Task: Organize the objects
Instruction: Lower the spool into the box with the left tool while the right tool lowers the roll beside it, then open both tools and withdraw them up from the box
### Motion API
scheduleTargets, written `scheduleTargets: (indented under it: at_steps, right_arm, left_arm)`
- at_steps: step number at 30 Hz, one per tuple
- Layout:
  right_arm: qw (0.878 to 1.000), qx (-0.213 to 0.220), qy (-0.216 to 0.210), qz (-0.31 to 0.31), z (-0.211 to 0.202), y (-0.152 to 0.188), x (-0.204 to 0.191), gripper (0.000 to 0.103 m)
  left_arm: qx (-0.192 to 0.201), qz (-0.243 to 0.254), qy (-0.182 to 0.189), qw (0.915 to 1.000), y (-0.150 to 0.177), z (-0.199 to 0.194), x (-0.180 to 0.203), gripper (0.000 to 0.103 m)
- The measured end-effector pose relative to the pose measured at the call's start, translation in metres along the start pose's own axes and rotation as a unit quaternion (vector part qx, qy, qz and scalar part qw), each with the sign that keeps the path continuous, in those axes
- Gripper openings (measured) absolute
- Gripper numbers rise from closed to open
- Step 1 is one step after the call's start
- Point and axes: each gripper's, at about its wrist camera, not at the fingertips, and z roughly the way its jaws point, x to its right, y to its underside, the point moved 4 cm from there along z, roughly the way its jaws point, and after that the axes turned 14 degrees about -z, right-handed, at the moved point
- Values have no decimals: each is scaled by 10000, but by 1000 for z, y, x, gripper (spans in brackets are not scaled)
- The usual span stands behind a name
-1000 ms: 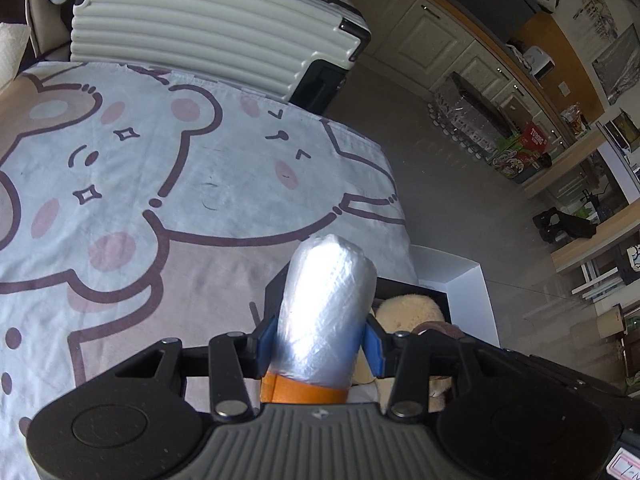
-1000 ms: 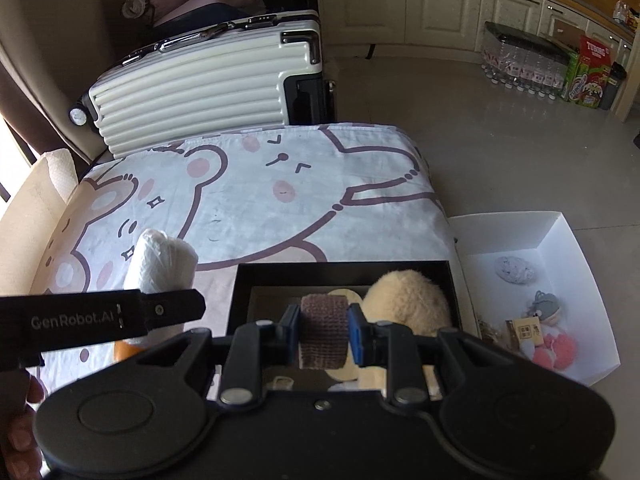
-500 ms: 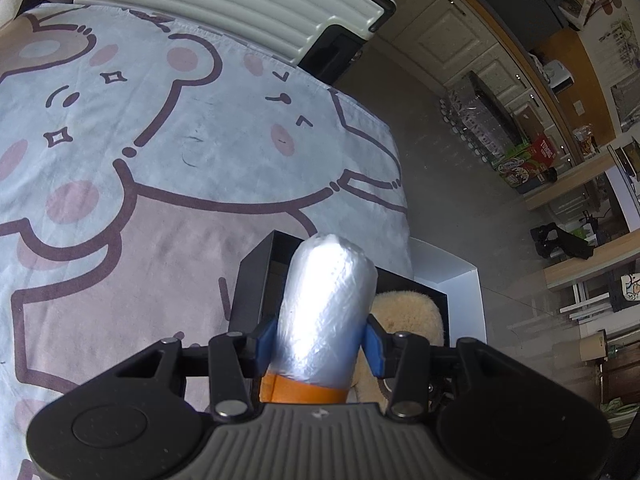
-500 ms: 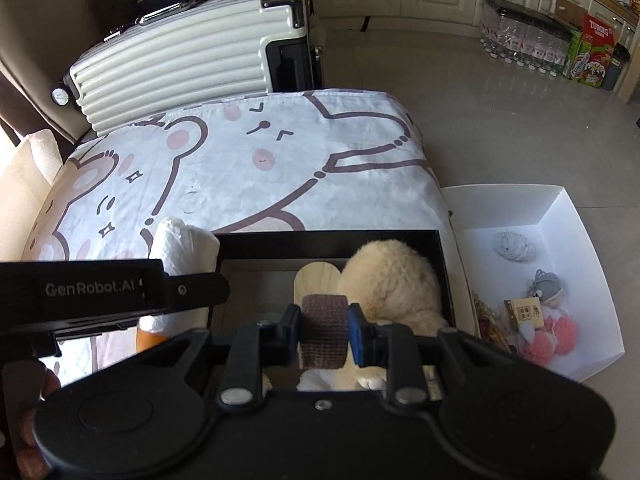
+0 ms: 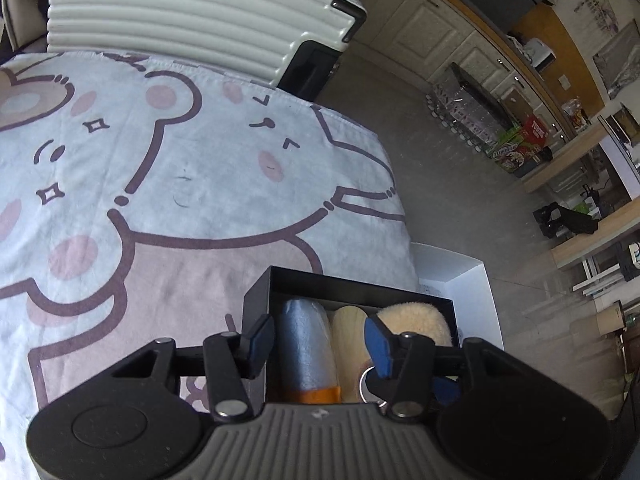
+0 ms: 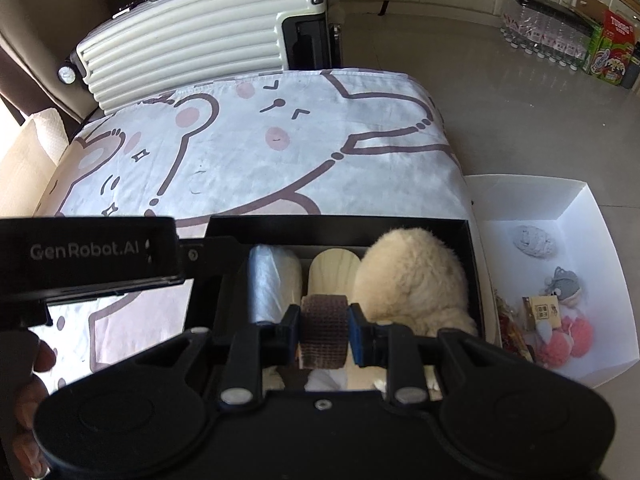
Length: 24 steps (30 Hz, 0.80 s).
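Right gripper [image 6: 324, 330] is clamping a brown mesh roll [image 6: 324, 330] between its pads, hovering over the near end of the black box [image 6: 340, 226]. Left gripper [image 5: 318, 342] is opening, blue pads standing clear of the plastic-wrapped roll [image 5: 306, 350], which is lying inside the box at its left side beside a wooden piece [image 6: 334, 270] and a cream plush toy [image 6: 416, 280]. Box is sitting on the bear-print sheet [image 6: 260, 160]; white tray [image 6: 580, 208] on the floor just right; ribbed suitcase [image 6: 200, 44] beyond
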Motion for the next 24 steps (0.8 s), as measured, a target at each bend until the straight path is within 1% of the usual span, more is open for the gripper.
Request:
scheduleTargets:
  at_steps: [5,9,11,12,13,15,24]
  right_arm:
    - [9993,188,-312,50,0,-9,-13,26]
    - [9984,172,-524,-92,8,-14,-29,26]
    - [9976,159,-658,-163,11,-16,-37,27]
    - [9973,160,-696,-190,12,-16,-42,30]
    - [9972,139,-697,-246,13,-16,-45,38]
    - [9974,103,-638,-326,13,-16,-49,44]
    - [9983,61,-545,-193,6,-14,-44,44]
  left_arm:
    - [260,493,-201,9982,-7,-11,-2,51]
    - [334,588,-298,9973,-11,-16,-8,52]
    - [358,585,-357,9970,-13,-18,-11,58]
    - [370,596,-387,9968,-14,-19,-13,59]
    - [378,619,-428,9964,-15,-19,-14,61]
    - [380,673,-513,9957,-15,-19,-16,62]
    - [394,799,-689,9936,-15,-23,-18,62]
